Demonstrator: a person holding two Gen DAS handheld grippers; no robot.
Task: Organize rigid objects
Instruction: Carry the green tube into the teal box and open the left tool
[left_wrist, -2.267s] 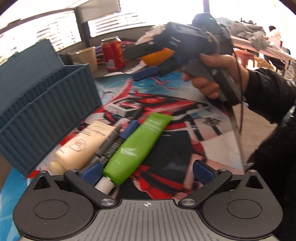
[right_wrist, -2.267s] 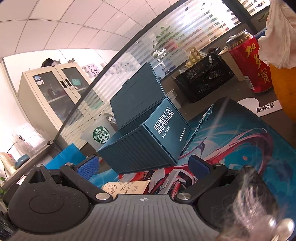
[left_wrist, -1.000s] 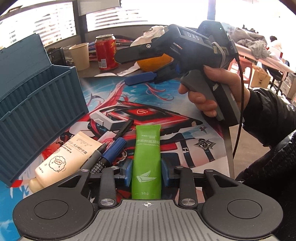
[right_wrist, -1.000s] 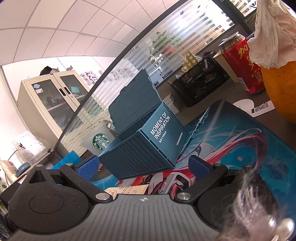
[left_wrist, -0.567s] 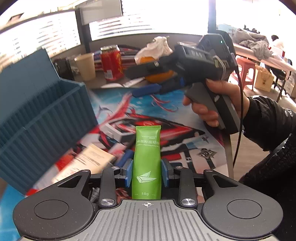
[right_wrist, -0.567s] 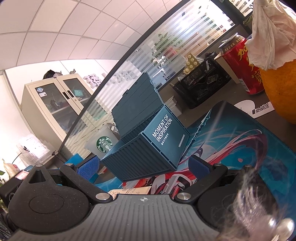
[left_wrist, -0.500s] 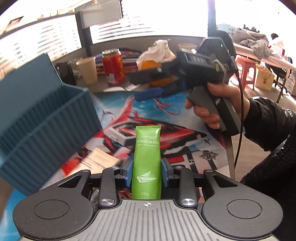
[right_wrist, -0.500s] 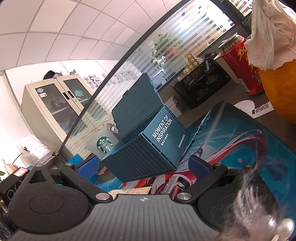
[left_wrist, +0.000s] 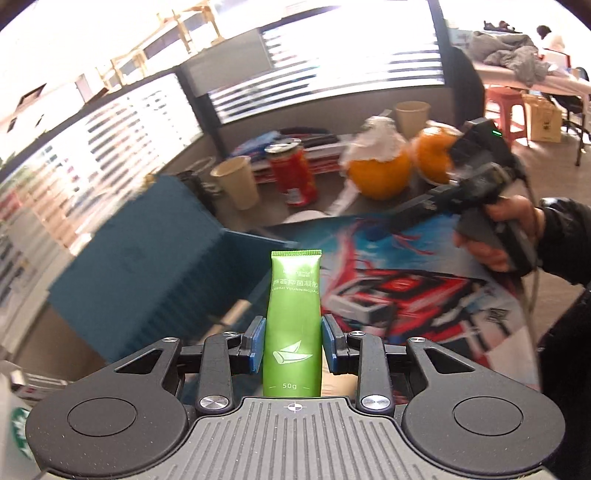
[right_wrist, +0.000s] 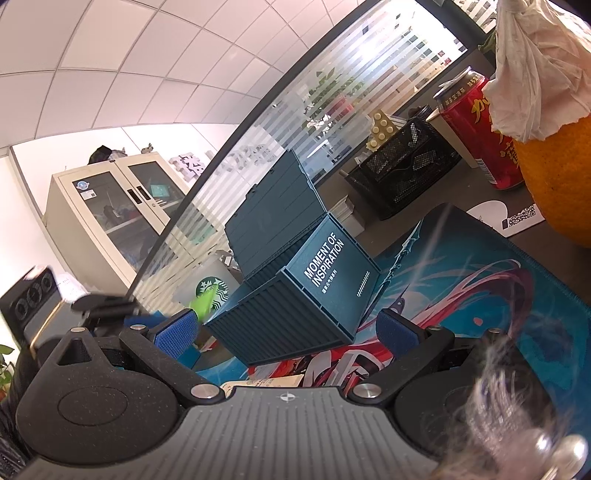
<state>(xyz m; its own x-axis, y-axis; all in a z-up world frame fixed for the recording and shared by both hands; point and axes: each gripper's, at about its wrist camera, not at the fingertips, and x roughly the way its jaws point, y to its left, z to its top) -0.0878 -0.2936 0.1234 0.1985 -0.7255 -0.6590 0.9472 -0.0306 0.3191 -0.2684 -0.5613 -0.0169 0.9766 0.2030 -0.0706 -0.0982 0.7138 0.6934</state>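
My left gripper (left_wrist: 292, 345) is shut on a green tube (left_wrist: 293, 314) and holds it upright in the air, near the open blue container box (left_wrist: 147, 273). The box also shows in the right wrist view (right_wrist: 295, 280), lid raised, marked "MOMENT OF INSPIRATION". The green tube (right_wrist: 201, 306) and left gripper appear at its far left there. My right gripper (right_wrist: 286, 332) is open and empty, held above the printed mat (right_wrist: 480, 295); it shows in the left wrist view (left_wrist: 476, 192) at the right. A cream tube (right_wrist: 262, 382) lies on the mat below it.
A red can (left_wrist: 293, 173), paper cups (left_wrist: 236, 181), two oranges (left_wrist: 380, 170), one topped with tissue, stand behind the mat. A black mesh basket (right_wrist: 402, 181) and a Starbucks cup (right_wrist: 212, 291) stand behind the box.
My left gripper closed on the green tube, lifted it off the mat and swung left toward the blue box. The right gripper stayed open, nearly still.
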